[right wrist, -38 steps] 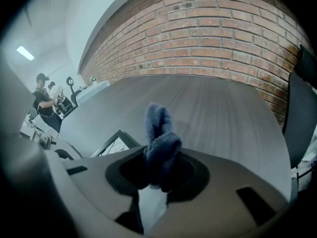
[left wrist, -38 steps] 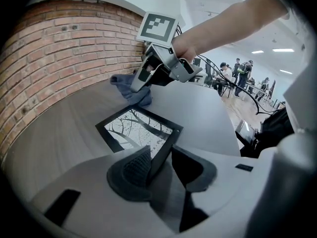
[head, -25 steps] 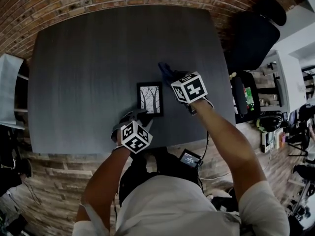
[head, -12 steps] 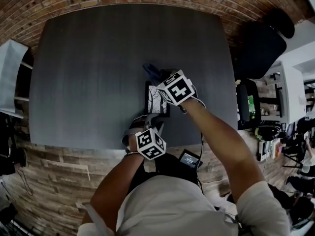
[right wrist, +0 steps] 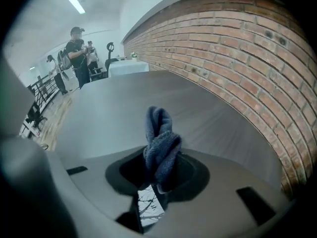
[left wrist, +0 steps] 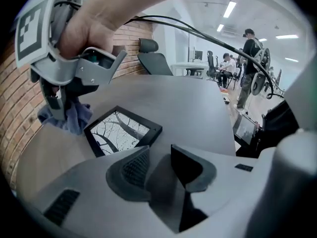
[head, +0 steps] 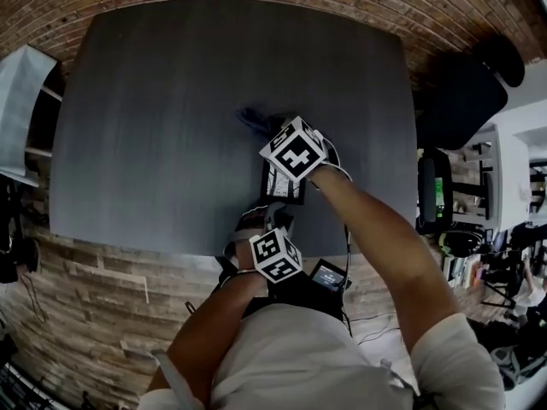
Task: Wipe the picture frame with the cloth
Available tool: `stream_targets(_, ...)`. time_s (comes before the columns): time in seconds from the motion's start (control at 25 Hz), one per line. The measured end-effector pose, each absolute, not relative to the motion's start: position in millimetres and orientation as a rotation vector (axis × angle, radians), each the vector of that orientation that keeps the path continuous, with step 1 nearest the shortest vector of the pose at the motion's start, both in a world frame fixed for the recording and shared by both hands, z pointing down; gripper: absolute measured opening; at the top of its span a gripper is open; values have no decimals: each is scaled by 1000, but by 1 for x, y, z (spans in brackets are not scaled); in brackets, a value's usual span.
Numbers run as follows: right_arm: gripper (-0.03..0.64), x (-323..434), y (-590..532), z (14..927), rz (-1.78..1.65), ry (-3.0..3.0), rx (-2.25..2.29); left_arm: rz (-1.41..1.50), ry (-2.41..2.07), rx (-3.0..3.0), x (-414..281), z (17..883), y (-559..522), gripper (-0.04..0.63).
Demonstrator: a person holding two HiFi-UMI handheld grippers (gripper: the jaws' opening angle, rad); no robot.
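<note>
A small black picture frame (left wrist: 121, 130) with a tree print lies flat on the dark grey table (head: 171, 101). In the head view the frame (head: 284, 188) is mostly hidden under my right gripper (head: 267, 131). That gripper is shut on a bunched blue cloth (right wrist: 161, 148), which hangs over the frame's far left corner and shows as a blue cloth (head: 253, 120) beyond the marker cube. A strip of the frame (right wrist: 148, 207) shows below the jaws. My left gripper (left wrist: 159, 166) stands open just short of the frame's near edge, nothing between its jaws; the left gripper (head: 275, 222) is near the table's front edge.
A brick wall (right wrist: 237, 48) runs along the table's far side. A black office chair (head: 461, 84) stands at the right and a white panel (head: 21, 101) at the left. A small screen (head: 329, 274) sits below the table's front edge. People (left wrist: 247, 58) stand far off.
My right gripper has swept left with the cloth, from beside the frame's right edge to over the frame, rolling as it went. The left gripper stays by the frame's near edge.
</note>
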State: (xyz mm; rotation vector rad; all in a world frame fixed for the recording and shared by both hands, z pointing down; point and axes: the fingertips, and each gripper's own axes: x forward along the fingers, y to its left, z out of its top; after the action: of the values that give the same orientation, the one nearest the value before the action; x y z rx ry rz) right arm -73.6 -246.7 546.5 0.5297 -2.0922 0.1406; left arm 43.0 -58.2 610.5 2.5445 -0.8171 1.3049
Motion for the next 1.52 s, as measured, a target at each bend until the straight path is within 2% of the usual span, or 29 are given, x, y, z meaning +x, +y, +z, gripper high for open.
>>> stream_targets(0.24, 100, -75, -247, 560, 94, -2034, 485, 1244, -860, 2630, 52, 588, -72, 115)
stream_targets(0.4, 100, -74, -240, 568, 88, -2010, 456, 1239, -841, 2580, 48, 601, -70, 144)
stream_targets(0.64, 100, -77, -225, 572, 49, -1994, 386, 1183, -915, 2559, 47, 600, -75, 146)
stream_targets(0.92, 100, -79, -207, 576, 26, -1976, 325, 1155, -955, 2546, 45, 599, -79, 115)
stream_targets(1.52, 100, -83, -169, 581, -129, -1921, 191, 1108, -988, 2528, 44, 599, -81, 112)
